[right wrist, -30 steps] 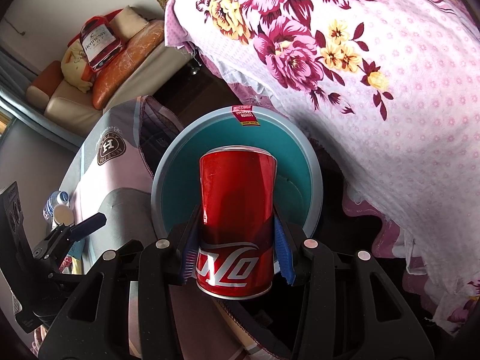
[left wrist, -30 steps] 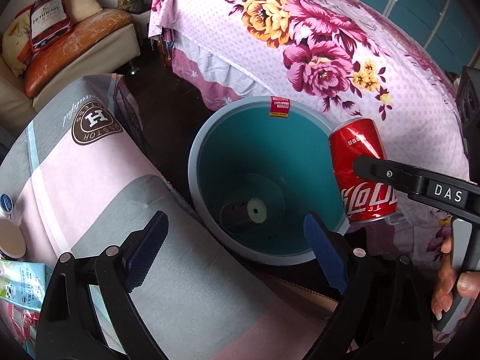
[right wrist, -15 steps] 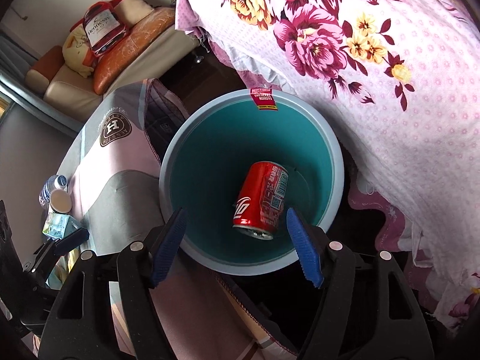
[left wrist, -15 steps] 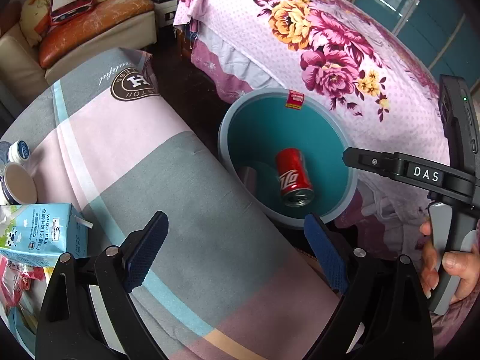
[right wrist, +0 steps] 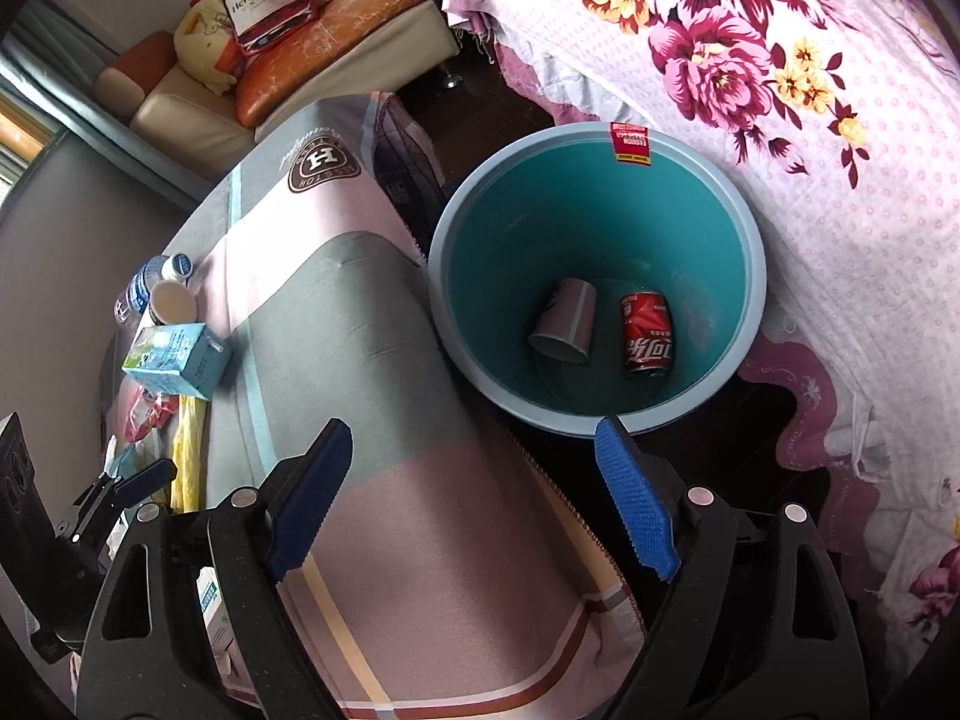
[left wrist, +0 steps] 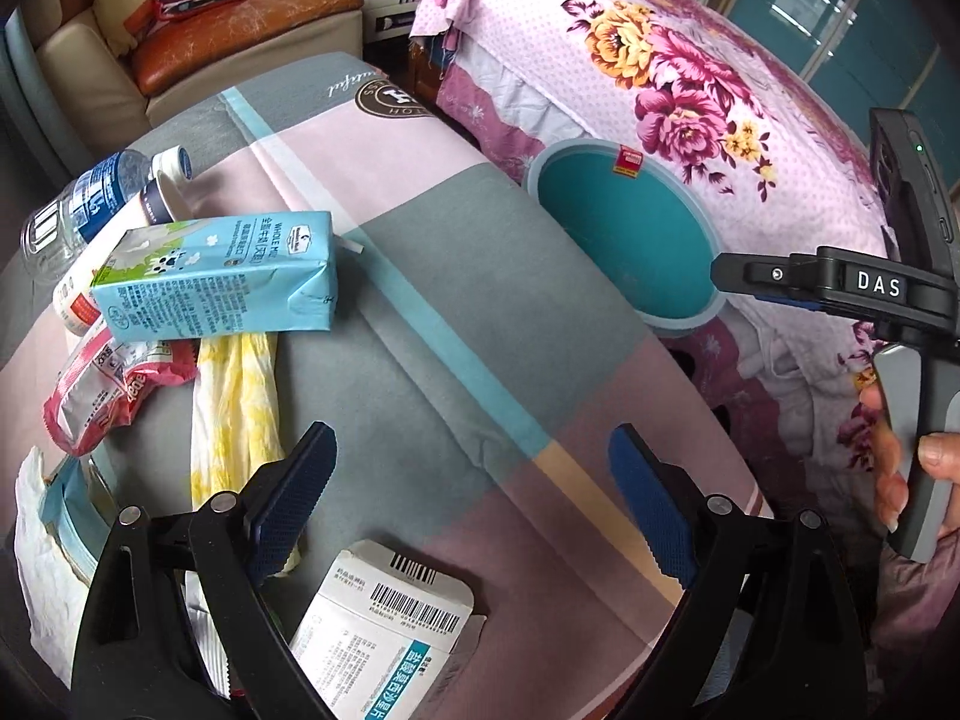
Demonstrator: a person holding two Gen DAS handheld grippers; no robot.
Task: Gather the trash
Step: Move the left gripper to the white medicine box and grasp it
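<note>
While spread wide and holding nothing, left gripper [left wrist: 474,504] over the cloth [left wrist: 456,276], near a white box [left wrist: 384,636]. Right gripper [right wrist: 474,492] likewise wide apart, empty, above the bin [right wrist: 744,228] edge. Can [right wrist: 647,333] on its side at the bin bottom, beside a cup [right wrist: 567,327]. Carton [left wrist: 222,276], wrapper [left wrist: 102,390] and bottle [left wrist: 84,204] on the cloth.

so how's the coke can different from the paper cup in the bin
The coke can is red with white lettering; the paper cup is pale pink with a white stripe. The can is a closed cylinder, while the cup tapers and shows its open mouth. The can lies right of the cup, apart from it. Both lie on their sides at the bottom of the teal bin.
</note>
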